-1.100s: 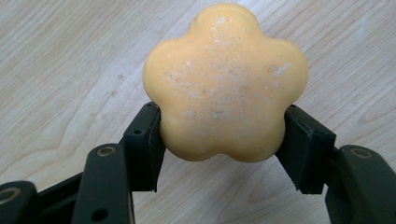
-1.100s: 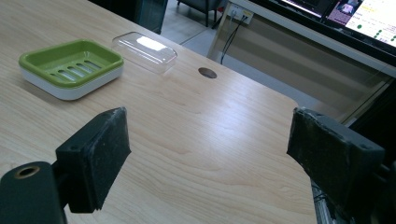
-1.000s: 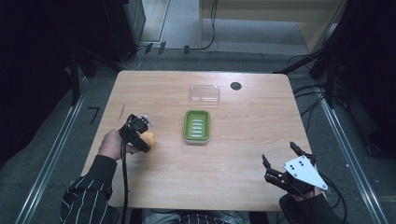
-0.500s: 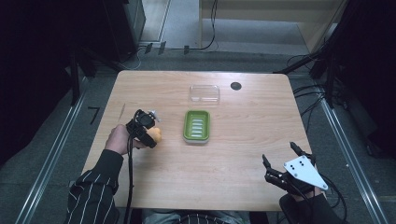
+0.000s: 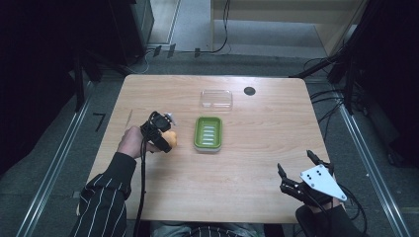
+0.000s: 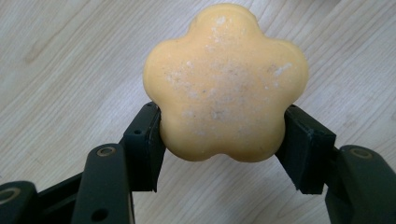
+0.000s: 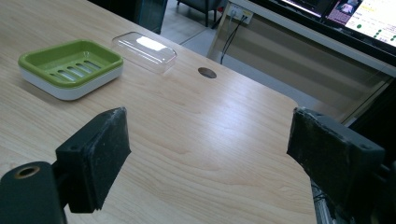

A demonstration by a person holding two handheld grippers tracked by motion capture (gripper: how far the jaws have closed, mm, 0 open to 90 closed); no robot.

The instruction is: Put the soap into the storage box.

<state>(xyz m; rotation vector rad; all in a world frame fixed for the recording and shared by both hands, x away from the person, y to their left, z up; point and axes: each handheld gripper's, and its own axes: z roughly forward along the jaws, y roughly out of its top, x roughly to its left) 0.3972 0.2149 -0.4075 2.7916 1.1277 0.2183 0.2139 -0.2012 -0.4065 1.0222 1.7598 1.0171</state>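
Observation:
An orange flower-shaped soap [image 6: 226, 86] sits clamped between the black pads of my left gripper [image 6: 223, 140], held just above the wooden table. In the high view that left gripper [image 5: 165, 138] with the soap [image 5: 171, 136] is left of the green soap dish [image 5: 208, 133], a short gap apart. The dish [image 7: 70, 65] is empty, with a slotted floor. My right gripper [image 5: 296, 170] rests at the table's near right corner, and its jaws [image 7: 208, 154] stand wide apart with nothing between them.
A clear plastic lid [image 5: 216, 98] lies beyond the dish, toward the far edge; it also shows as the lid [image 7: 144, 49] in the right gripper view. A dark round hole [image 5: 249, 91] marks the table near the far right. A striped sleeve [image 5: 106, 197] enters from bottom left.
My left gripper has carried the soap to the right, closer to the green dish. The right gripper has stayed where it was.

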